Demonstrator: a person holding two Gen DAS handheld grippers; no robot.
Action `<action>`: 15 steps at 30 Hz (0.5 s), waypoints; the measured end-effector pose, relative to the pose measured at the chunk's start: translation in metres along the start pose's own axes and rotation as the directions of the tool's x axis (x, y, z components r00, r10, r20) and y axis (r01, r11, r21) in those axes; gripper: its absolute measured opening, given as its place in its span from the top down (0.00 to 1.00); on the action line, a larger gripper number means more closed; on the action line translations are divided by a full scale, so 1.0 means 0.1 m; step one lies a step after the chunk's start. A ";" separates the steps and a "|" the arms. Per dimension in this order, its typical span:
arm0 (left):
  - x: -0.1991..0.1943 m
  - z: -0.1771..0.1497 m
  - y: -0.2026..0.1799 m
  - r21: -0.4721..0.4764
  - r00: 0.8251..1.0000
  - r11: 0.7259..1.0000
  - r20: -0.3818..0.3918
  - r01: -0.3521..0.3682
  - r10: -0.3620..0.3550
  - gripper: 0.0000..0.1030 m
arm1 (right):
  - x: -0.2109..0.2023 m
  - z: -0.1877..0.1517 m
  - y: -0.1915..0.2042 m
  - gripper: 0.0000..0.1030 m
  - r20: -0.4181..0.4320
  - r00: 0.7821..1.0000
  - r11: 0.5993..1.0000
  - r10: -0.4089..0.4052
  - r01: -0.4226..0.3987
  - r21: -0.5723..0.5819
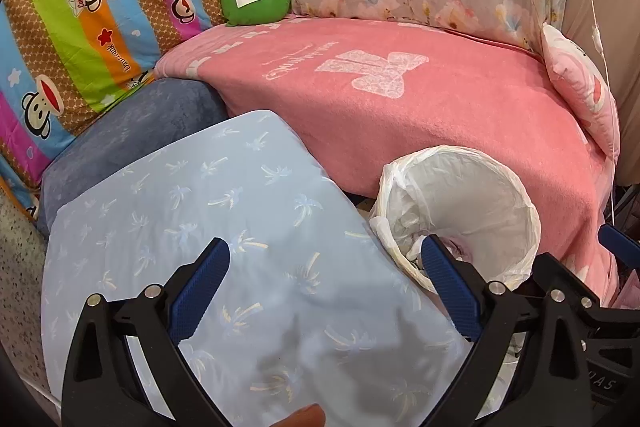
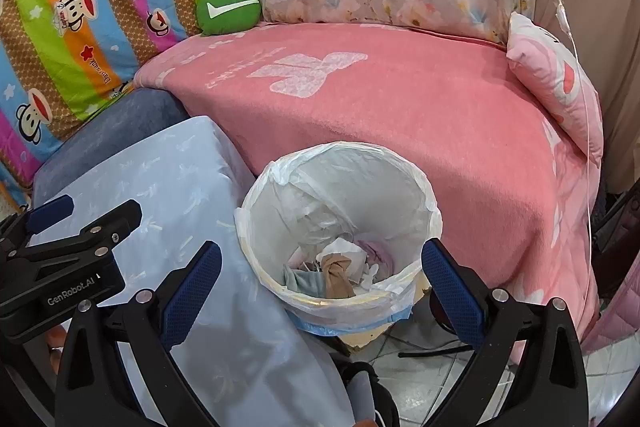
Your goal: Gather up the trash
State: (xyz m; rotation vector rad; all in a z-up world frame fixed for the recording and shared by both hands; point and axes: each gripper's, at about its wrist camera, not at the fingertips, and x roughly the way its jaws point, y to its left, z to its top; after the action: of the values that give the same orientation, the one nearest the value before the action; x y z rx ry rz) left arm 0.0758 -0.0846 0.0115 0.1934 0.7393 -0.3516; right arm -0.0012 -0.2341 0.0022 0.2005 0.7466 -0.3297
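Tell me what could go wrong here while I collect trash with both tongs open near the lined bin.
The bin stands tight between the light blue cushion and the pink blanket, so a nudge from the right tongs might tip it. The loose liner could snag on a finger. The white cord hanging at the right could catch an arm.

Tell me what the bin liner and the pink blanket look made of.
Bin liner: thin white plastic film, translucent and crinkled, with a slight sheen where it folds over the rim. Pink blanket: soft, matte, fuzzy fabric, probably fleece or terry; the nap shows.
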 end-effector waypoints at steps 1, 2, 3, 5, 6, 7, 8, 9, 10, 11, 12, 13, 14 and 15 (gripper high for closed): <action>0.00 0.00 -0.01 0.002 1.000 1.000 -0.001 -0.001 0.001 0.10 | 0.00 -0.01 0.00 0.05 -0.001 1.000 1.000 0.000 0.000 -0.001; 0.00 -0.01 -0.01 0.003 1.000 1.000 -0.002 -0.003 0.003 0.10 | 0.00 -0.02 0.00 0.05 -0.001 1.000 1.000 -0.002 0.002 -0.001; 0.01 -0.01 -0.01 0.005 1.000 1.000 -0.003 -0.005 0.005 0.10 | 0.00 -0.02 0.00 0.05 -0.002 1.000 1.000 -0.003 0.003 -0.002; 0.01 -0.01 -0.01 0.006 1.000 1.000 -0.004 -0.008 0.008 0.10 | 0.00 -0.02 -0.01 0.05 -0.006 1.000 1.000 -0.005 0.005 -0.003; 0.01 -0.02 -0.02 0.006 1.000 1.000 -0.004 -0.009 0.009 0.10 | 0.01 -0.02 -0.01 0.05 -0.008 1.000 1.000 -0.008 0.008 -0.003; 0.01 -0.02 -0.03 0.008 1.000 1.000 -0.004 -0.012 0.012 0.08 | 0.01 -0.03 -0.02 0.05 -0.009 1.000 1.000 -0.008 0.008 -0.003; 0.01 -0.02 -0.03 0.010 1.000 1.000 -0.005 -0.015 0.015 0.08 | 0.02 -0.03 -0.02 0.05 -0.010 1.000 1.000 -0.009 0.009 -0.002; 0.01 -0.03 -0.04 0.012 1.000 1.000 -0.004 -0.016 0.016 0.08 | 0.02 -0.04 -0.03 0.05 -0.012 1.000 1.000 -0.010 0.010 -0.002; 0.01 -0.03 -0.05 0.017 1.000 1.000 -0.003 -0.020 0.020 0.08 | 0.02 -0.05 -0.02 0.05 -0.013 1.000 1.000 -0.011 0.011 -0.003; 0.01 -0.04 -0.06 0.019 1.000 1.000 -0.002 -0.024 0.024 0.08 | 0.03 -0.05 -0.02 0.05 -0.014 1.000 1.000 -0.013 0.013 -0.004; 0.01 -0.04 -0.06 0.022 1.000 0.999 -0.003 -0.027 0.027 0.08 | 0.03 -0.05 -0.03 0.05 -0.014 1.000 1.000 -0.013 0.013 -0.003; 0.01 -0.05 -0.07 0.025 1.000 0.999 -0.003 -0.026 0.027 0.08 | 0.03 -0.05 -0.03 0.05 -0.015 1.000 1.000 -0.013 0.013 -0.003; 0.01 -0.05 -0.07 0.026 1.000 0.999 -0.004 -0.026 0.026 0.08 | 0.03 -0.05 -0.03 0.05 -0.015 1.000 1.000 -0.015 0.015 -0.003; 0.01 -0.05 -0.08 0.027 1.000 0.999 -0.005 -0.025 0.025 0.08 | 0.02 -0.06 -0.03 0.05 -0.014 1.000 1.000 -0.016 0.016 -0.004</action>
State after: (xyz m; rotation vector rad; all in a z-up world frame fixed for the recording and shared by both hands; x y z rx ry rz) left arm 0.0704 -0.0906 0.0064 0.2294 0.7372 -0.3374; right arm -0.0044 -0.2355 -0.0039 0.1937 0.7633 -0.3428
